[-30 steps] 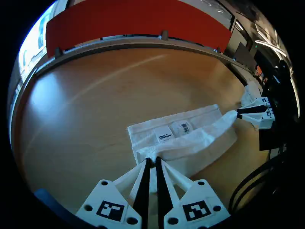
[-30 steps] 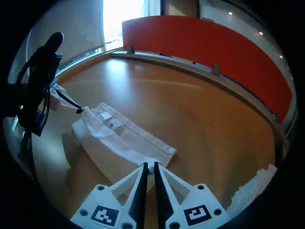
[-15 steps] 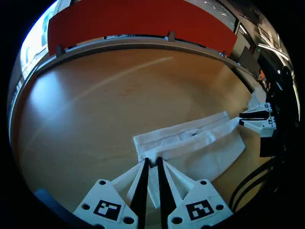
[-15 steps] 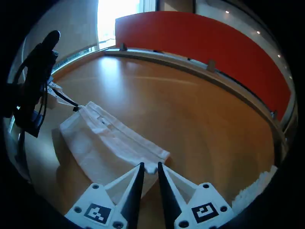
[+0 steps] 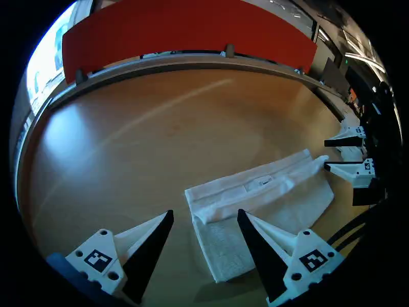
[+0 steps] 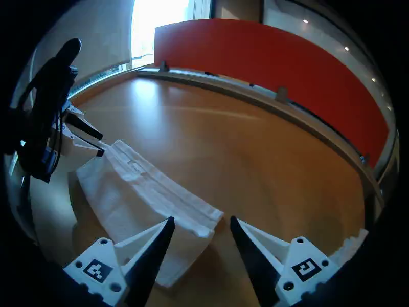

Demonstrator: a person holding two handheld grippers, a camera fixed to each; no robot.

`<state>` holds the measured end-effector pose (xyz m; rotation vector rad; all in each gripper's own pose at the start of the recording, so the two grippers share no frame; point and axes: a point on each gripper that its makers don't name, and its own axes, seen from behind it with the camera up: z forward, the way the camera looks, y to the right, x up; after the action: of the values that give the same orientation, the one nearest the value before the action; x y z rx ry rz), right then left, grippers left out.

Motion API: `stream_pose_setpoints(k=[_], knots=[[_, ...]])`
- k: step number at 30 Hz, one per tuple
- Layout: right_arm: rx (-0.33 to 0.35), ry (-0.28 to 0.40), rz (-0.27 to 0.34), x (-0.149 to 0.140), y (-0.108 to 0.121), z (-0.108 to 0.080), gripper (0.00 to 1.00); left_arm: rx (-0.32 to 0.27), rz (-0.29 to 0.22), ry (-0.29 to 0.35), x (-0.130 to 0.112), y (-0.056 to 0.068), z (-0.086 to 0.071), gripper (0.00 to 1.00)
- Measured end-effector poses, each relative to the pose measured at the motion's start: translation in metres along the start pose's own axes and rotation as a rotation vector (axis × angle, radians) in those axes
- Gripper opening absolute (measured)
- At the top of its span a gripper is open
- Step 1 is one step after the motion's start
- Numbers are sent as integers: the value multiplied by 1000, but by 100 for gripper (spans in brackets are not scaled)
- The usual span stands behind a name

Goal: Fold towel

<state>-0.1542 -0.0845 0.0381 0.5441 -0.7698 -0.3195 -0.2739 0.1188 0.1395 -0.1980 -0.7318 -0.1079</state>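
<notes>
A white towel (image 5: pixel 266 197) lies folded lengthwise on the wooden table (image 5: pixel 133 148), its upper layer ending in a hemmed strip along the far side. My left gripper (image 5: pixel 204 212) stands open just over the towel's near end, with nothing between its fingers. In this left gripper view the right gripper (image 5: pixel 326 153) is open at the towel's far corner. In the right gripper view the towel (image 6: pixel 138 197) runs from my open right gripper (image 6: pixel 202 220) to the open left gripper (image 6: pixel 101 145) at the far left, held by a dark-clad hand (image 6: pixel 48 117).
A red partition (image 5: pixel 189 28) stands along the table's far rim (image 5: pixel 168 59), and it shows again as the red partition (image 6: pixel 271 59). Another white cloth (image 6: pixel 353 245) lies at the table's right edge. Dark cables (image 5: pixel 353 230) hang by the right gripper.
Both grippers have opened and let go of the towel's corners. The lifted layer has dropped flat onto the lower one.
</notes>
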Motion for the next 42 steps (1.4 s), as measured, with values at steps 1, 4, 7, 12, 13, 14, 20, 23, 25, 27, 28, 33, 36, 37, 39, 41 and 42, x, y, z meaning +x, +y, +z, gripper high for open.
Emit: stream_pose_setpoints(k=[1, 4, 7, 12, 13, 14, 20, 23, 25, 27, 28, 33, 36, 37, 39, 41, 42], knots=[[-4, 2, -3, 0, 1, 0, 94, 6, 0, 4, 1, -2, -1, 93], [-16, 6, -10, 1, 4, 0, 100, 24, -2, 17, 5, -7, -2, 93], [-24, 10, -16, 2, 6, -1, 100, 44, -4, 29, 8, -13, -4, 93], [-35, 19, -25, 5, 9, -2, 100, 59, -2, 37, 10, -19, -8, 94], [-35, 18, -28, 4, 9, -1, 100, 61, -2, 39, 11, -20, -9, 94], [-35, 17, -30, 4, 9, -1, 100, 63, -2, 41, 11, -21, -10, 94], [-47, 18, -41, 4, 12, 1, 100, 70, -8, 52, 13, -23, -17, 94], [-57, 18, -47, 4, 15, 2, 100, 70, -12, 59, 13, -23, -21, 94], [-61, 16, -50, 3, 16, 4, 100, 71, -13, 62, 13, -23, -24, 94], [-64, 15, -52, 3, 18, 5, 100, 72, -14, 65, 13, -23, -27, 94], [-66, 15, -52, 3, 19, 6, 100, 73, -14, 67, 13, -23, -29, 94], [-75, 16, -55, 5, 22, 10, 100, 77, -19, 77, 12, -23, -39, 93], [-78, 17, -60, 6, 23, 12, 100, 80, -26, 82, 9, -23, -47, 94], [-78, 17, -61, 7, 24, 13, 100, 82, -27, 83, 8, -24, -49, 94], [-79, 18, -64, 9, 24, 15, 100, 86, -30, 84, 5, -24, -54, 94], [-80, 19, -66, 10, 25, 16, 100, 88, -32, 83, 2, -24, -57, 94], [-80, 20, -67, 11, 25, 17, 100, 89, -33, 83, 1, -24, -59, 94]])
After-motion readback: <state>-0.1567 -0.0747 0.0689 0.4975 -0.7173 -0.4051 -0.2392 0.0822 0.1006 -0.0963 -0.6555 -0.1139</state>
